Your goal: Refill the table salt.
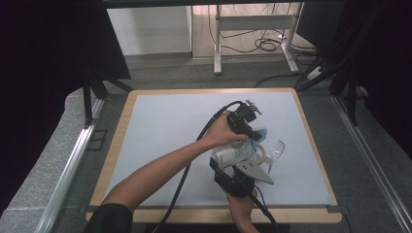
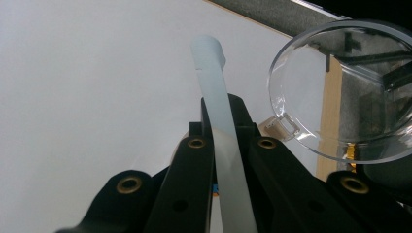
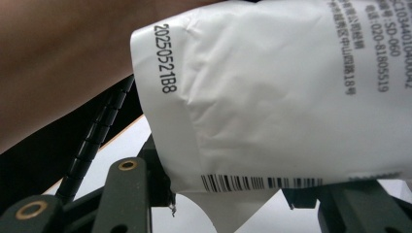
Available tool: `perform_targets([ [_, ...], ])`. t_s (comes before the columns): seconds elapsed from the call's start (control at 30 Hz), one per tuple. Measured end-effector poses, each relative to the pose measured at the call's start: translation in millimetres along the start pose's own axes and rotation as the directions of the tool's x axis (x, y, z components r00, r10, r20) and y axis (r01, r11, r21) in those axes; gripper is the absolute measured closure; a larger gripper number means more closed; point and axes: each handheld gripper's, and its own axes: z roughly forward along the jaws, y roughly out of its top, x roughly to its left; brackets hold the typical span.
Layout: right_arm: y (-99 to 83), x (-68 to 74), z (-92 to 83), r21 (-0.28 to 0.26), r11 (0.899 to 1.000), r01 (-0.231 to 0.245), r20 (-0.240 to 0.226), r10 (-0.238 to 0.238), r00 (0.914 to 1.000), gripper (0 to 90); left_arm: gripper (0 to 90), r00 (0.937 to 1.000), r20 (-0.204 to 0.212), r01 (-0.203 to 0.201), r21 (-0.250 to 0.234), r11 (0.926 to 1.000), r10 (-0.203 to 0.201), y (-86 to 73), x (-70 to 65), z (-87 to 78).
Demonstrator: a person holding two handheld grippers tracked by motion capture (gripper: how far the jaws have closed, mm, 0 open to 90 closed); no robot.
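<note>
Left gripper [image 2: 221, 145]: jaws pressed together on a translucent white strip [image 2: 214, 97], which rises from between the black jaws and ends in a short thickened tip above them; the strip stands slightly tilted against the pale table surface [image 2: 87, 87]. Just to the right of these jaws in the left gripper view, a clear plastic lid [image 2: 340, 87], round and rimmed, is seen edge-up, with a small tab at its lower left close to the jaw tip; whether the tab touches the jaw cannot be told. Right gripper [image 3: 233, 204]: jaws part-way apart and clamped on the lower edge of a white plastic pouch [image 3: 272, 107], the left jaw at the sealed seam beside the barcode, the right jaw at the far end of the same edge. The pouch bears a printed date code along its side seam and lines of small print at upper right; it is creased and stands directly above the jaws. High view: the left gripper [image 1: 247, 124] sits at the far side of the pouch [image 1: 233, 154], the right gripper [image 1: 238, 179] at its near side, both right of the table's centre; the clear lid [image 1: 274, 151] lies just right of the pouch, beside a tan ring [image 1: 261, 154]. A blue patch [image 1: 257, 133] shows by the left gripper. The person's forearm [image 3: 63, 63] crosses behind the pouch.
</note>
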Motion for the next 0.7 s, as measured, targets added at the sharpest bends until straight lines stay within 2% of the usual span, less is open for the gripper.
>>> perform_targets([
  [0.7, 0.9, -0.6, 0.2, -0.003, 1.0, -0.001, 0.003, 0.001, 1.0, 49.5, 90.0, 1.0, 0.001, 0.003, 0.003, 1.0, -0.003, 0.0, 1.8, 1.4],
])
